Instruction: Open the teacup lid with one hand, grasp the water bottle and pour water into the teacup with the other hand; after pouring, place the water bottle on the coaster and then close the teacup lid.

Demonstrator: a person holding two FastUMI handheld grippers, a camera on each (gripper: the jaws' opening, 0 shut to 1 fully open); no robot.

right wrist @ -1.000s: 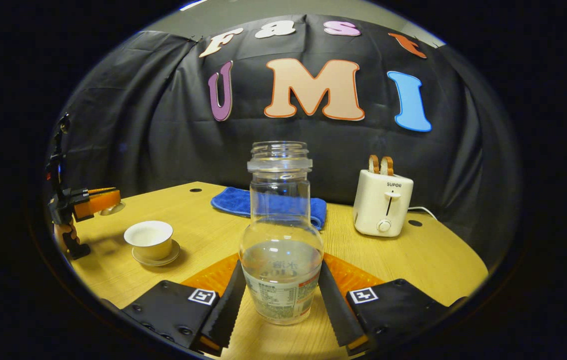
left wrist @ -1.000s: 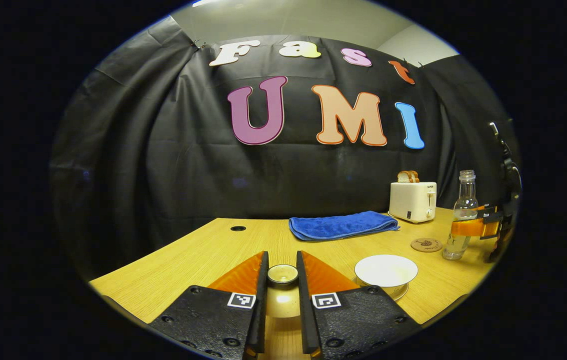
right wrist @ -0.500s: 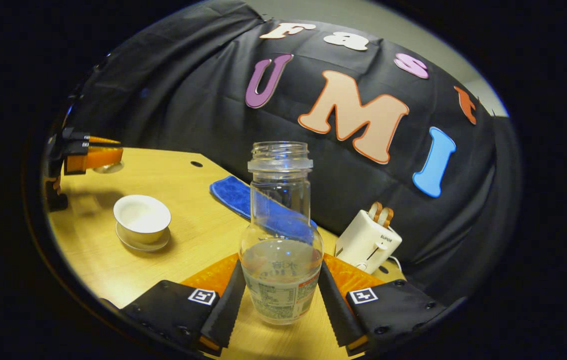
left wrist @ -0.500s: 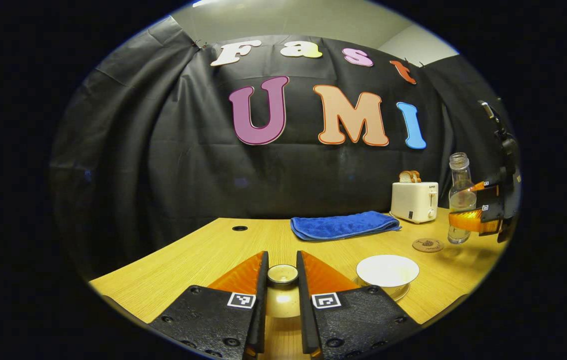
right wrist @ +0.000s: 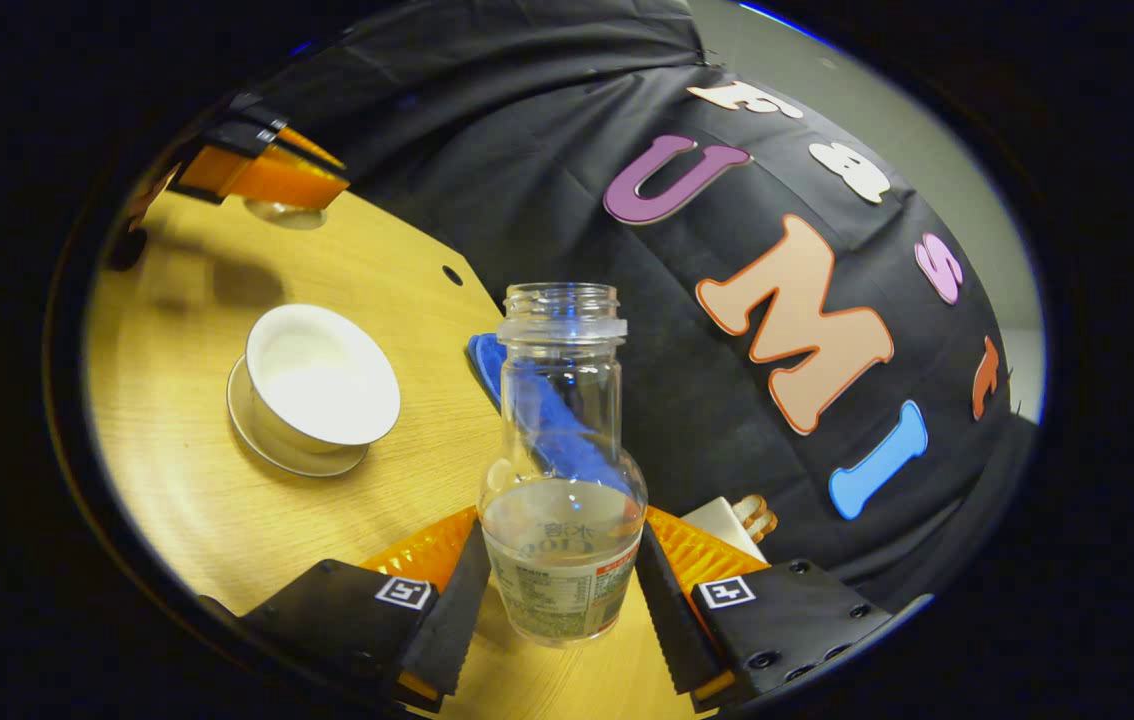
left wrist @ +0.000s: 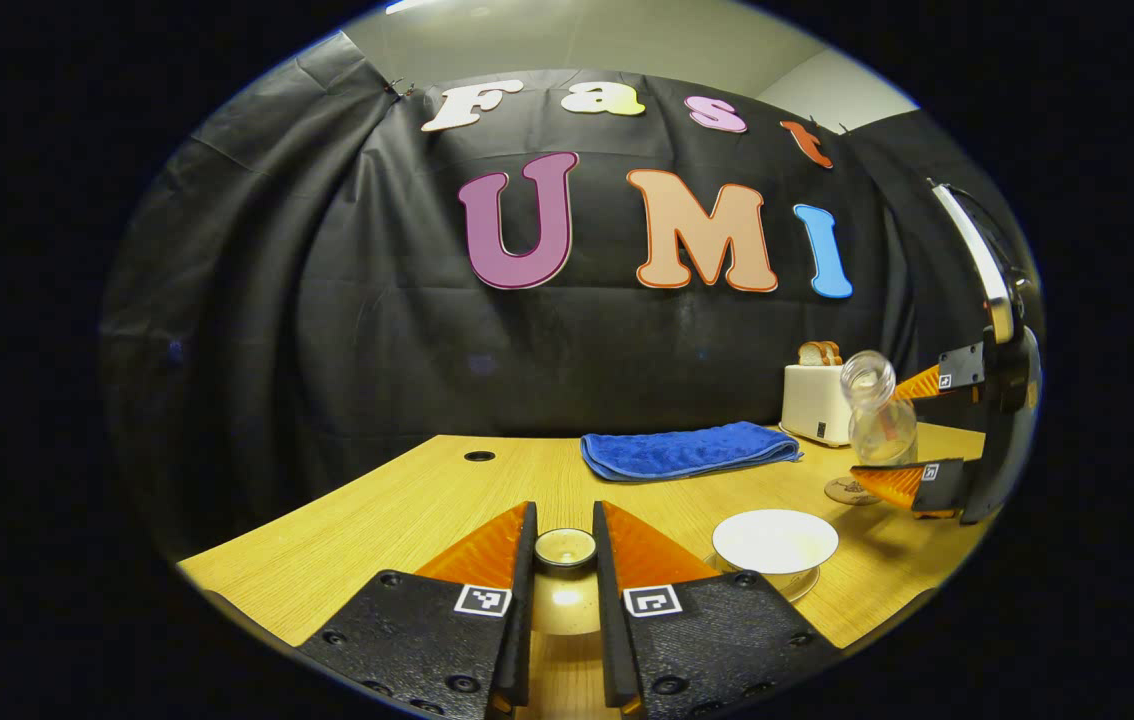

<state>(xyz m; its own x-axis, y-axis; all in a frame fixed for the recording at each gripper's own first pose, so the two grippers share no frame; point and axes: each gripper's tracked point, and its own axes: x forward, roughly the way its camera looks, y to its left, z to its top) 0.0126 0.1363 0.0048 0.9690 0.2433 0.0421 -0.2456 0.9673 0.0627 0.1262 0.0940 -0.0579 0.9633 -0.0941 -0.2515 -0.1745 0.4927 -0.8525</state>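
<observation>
our right tongs (right wrist: 559, 610) clamp the tilted water bottle (right wrist: 561, 470) beside the open teacup (right wrist: 321, 382); left tongs (left wrist: 564, 560) pinch the lid (left wrist: 565, 548). we bring the mouth over the rim, then tip slowly.

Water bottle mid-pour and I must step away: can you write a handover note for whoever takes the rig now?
Left gripper: shut on the teacup lid, held aside over the table.
Right gripper: shut on the water bottle, lifted and tilted toward the teacup.
Done: lid off, bottle grasped.
Left: pour, stand the bottle on the coaster, close the lid.
</observation>
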